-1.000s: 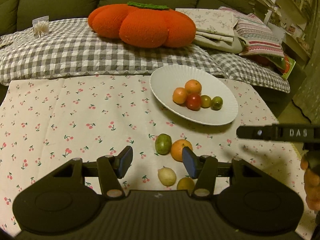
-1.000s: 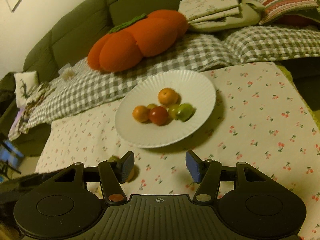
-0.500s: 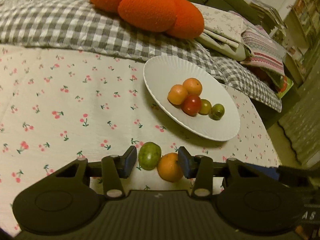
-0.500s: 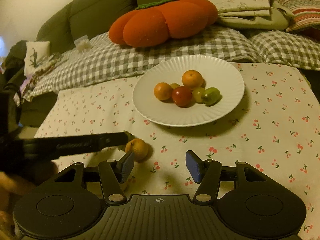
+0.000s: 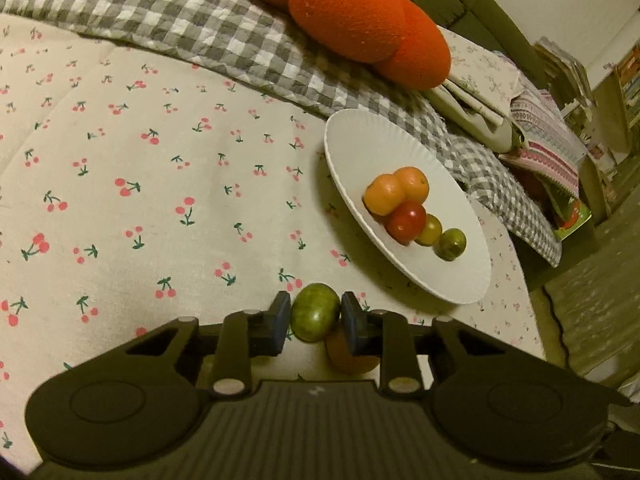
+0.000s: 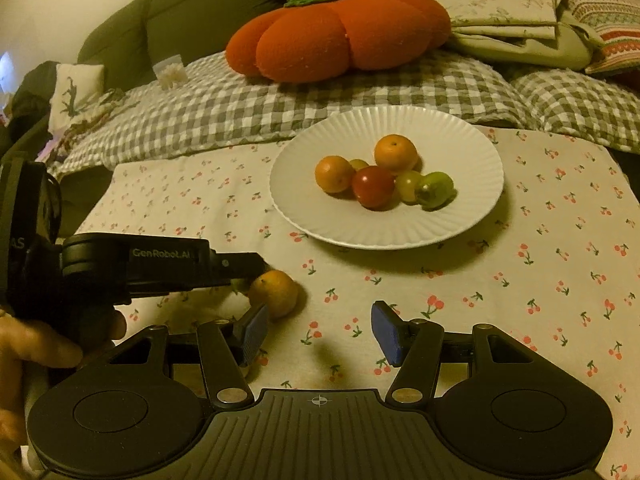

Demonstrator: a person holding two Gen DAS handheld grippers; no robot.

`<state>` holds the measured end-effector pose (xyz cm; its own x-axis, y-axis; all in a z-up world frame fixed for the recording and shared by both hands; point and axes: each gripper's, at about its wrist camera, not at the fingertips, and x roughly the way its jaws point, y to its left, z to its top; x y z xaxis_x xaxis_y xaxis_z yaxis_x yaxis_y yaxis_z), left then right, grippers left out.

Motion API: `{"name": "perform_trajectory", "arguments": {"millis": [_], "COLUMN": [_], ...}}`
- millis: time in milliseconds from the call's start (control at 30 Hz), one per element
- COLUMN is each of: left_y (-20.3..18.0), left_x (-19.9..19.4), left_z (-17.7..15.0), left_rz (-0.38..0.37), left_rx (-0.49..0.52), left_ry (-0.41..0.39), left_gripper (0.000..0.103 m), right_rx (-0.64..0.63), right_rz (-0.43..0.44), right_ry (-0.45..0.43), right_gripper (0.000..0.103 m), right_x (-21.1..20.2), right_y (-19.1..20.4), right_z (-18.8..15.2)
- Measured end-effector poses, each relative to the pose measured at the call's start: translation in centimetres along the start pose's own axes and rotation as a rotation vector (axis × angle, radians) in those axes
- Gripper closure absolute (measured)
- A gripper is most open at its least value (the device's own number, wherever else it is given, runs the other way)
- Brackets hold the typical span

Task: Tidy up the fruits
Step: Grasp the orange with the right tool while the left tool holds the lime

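Sofa: dark olive-green upholstered sofa (image 6: 208,4), far beyond both grippers' fingers, along the top of the right wrist view.
Blanket: grey-and-white checked quilted blanket (image 6: 248,108), beyond the surface, under the cushion.
Surface: cream cloth with a red cherry print (image 5: 152,184) covering the surface, spread below and ahead of both pairs of fingers.
Cushion: large orange knitted pumpkin-shaped cushion (image 6: 340,36), lying on the checked blanket, well beyond the fingers.
Plate: round white ribbed plate (image 6: 464,148), ahead of the right gripper's fingers; ahead and to the right of the left gripper's fingers (image 5: 400,160).
Fruit on plate: two small round oranges (image 6: 396,154), one red tomato (image 6: 373,186) and small greenish fruits (image 6: 434,189), bunched together touching near the plate's middle.
Left gripper: black two-finger left gripper (image 5: 315,317), fingers narrowed with a pad against each side of the green fruit; whether it is lifted off the cloth I cannot tell.
Green fruit: round green-yellow fruit (image 5: 315,312), between the left fingers.
Loose orange: round orange fruit (image 6: 274,293) on the cloth, just right of and partly behind the left gripper's right finger (image 5: 350,358); just ahead of the right gripper's left finger.
Right gripper: black two-finger right gripper (image 6: 318,334), blue-padded fingers spread wide, nothing between them, over bare cloth.
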<state>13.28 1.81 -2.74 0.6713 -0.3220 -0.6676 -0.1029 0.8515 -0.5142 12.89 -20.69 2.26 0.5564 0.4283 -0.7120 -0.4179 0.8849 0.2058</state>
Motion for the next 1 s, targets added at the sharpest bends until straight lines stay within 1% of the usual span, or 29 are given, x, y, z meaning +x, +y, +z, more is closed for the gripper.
{"name": "perform_trajectory", "arguments": {"millis": [133, 300, 433, 533, 633, 800, 833, 867, 933, 1000], "left_y": [-0.3, -0.9, -1.1, -1.2, -1.0, -1.2, -1.3, -1.4, -1.6, -1.6], "left_x": [-1.0, -2.8, -3.5, -3.9, -4.1, -4.2, -4.2, -4.2, -4.2, -4.2], "left_z": [0.4, 0.3, 0.0, -0.3, -0.3, -0.4, -0.5, -0.5, -0.6, -0.6], "left_rz": [0.034, 0.135, 0.204, 0.273, 0.289, 0.309, 0.311, 0.312, 0.315, 0.319], "left_rx": [0.014, 0.077, 0.129, 0.168, 0.169, 0.183, 0.188, 0.193, 0.201, 0.208], "left_ry": [-0.016, -0.06, -0.064, -0.076, -0.08, -0.085, -0.087, -0.089, -0.091, -0.093], "left_gripper": [0.077, 0.077, 0.077, 0.077, 0.077, 0.077, 0.077, 0.077, 0.077, 0.077], "right_rx": [-0.028, -0.08, -0.105, -0.127, -0.148, -0.163, -0.161, -0.158, -0.153, -0.158], "right_rz": [0.003, 0.016, 0.04, 0.06, 0.065, 0.044, 0.042, 0.041, 0.047, 0.036], "right_ry": [-0.006, -0.015, -0.026, -0.037, -0.035, -0.053, -0.055, -0.057, -0.056, -0.054], "right_gripper": [0.046, 0.046, 0.046, 0.046, 0.052, 0.062, 0.068, 0.07, 0.07, 0.071], "right_x": [0.5, 2.0, 3.5, 4.1, 4.8, 5.4, 5.4, 5.3, 5.2, 5.2], "right_y": [0.4, 1.2, 1.8, 2.4, 2.9, 3.2, 3.2, 3.1, 3.1, 3.2], "right_z": [0.0, -0.5, -0.7, -1.0, -1.2, -1.4, -1.4, -1.3, -1.3, -1.2]}}
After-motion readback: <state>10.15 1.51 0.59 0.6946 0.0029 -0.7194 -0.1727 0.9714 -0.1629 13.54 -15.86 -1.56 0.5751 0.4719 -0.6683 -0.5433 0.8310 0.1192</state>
